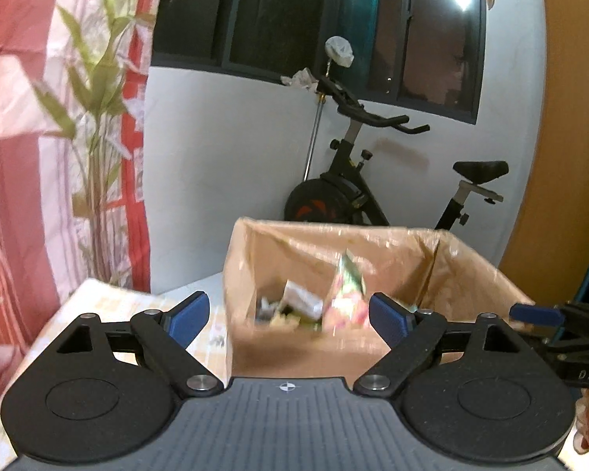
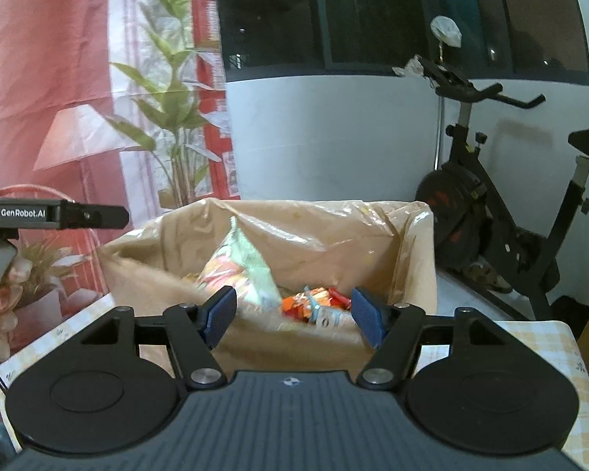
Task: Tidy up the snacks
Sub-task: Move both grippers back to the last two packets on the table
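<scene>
A cardboard box (image 1: 306, 357) lined with clear plastic stands on the table, straight ahead in both views. A tall green and orange snack bag (image 1: 347, 294) leans upright inside it among smaller packets. In the right wrist view the same bag (image 2: 243, 267) stands beside several orange packets (image 2: 310, 302) in the box (image 2: 333, 219). My left gripper (image 1: 288, 318) hangs open at the box's near wall, with nothing between its pads. My right gripper (image 2: 293, 318) is open too, just before the near rim, and its pads touch nothing. Each gripper shows at the edge of the other's view.
The table wears a yellow checked cloth (image 2: 530, 337) and ends just right of the box. An exercise bike (image 2: 491, 216) stands behind on the right. A leafy plant (image 2: 176, 117) and a red curtain fill the left. Pink artificial flowers (image 2: 4, 302) sit at the table's left.
</scene>
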Demonstrator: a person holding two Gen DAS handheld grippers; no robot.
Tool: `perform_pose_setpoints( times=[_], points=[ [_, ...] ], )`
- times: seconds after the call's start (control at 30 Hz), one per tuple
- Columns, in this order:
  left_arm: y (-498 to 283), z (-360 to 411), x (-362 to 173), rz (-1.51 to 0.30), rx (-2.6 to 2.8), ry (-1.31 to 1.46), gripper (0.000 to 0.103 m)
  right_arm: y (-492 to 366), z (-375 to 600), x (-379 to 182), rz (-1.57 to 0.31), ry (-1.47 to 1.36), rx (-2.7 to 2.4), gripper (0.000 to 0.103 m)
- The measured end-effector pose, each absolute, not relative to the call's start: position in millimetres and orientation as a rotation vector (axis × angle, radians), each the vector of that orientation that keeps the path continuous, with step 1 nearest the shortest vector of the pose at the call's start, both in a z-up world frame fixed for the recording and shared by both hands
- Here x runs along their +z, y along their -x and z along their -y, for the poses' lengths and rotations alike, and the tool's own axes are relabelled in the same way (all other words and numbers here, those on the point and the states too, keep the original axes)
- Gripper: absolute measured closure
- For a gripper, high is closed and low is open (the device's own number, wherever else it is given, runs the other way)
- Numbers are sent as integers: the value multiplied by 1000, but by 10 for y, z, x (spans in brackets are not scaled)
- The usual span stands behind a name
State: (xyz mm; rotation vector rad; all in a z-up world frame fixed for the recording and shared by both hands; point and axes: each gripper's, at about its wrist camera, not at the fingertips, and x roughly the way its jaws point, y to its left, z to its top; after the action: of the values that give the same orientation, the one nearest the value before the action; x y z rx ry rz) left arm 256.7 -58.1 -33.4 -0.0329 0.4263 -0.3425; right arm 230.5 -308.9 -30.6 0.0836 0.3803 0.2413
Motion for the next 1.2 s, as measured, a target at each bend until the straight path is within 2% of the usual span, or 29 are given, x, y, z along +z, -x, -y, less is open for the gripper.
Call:
perform_pose_setpoints(
  times=[0.43,0.67,0.8,1.0,1.2],
  points=[
    [-2101,530,-956,-548,-319,44,14,-1857,2956,-617,-324,-23,253,36],
    [-1961,632,-1448,-678,-326,-31,15,-1779,2947,-976,-403,-48,247,36],
    [-1917,661,-1710,-746,-323,-70,19,-1703,2828,-1298,-477,-49,241,36],
    [-1828,725,-1871,-805,-354,-108,19,-1622,2672,-1750,-577,-54,259,36],
    [-1712,812,-2048,-865,-365,-145,19,-1665,2658,-1908,-623,-24,238,36]
  ],
)
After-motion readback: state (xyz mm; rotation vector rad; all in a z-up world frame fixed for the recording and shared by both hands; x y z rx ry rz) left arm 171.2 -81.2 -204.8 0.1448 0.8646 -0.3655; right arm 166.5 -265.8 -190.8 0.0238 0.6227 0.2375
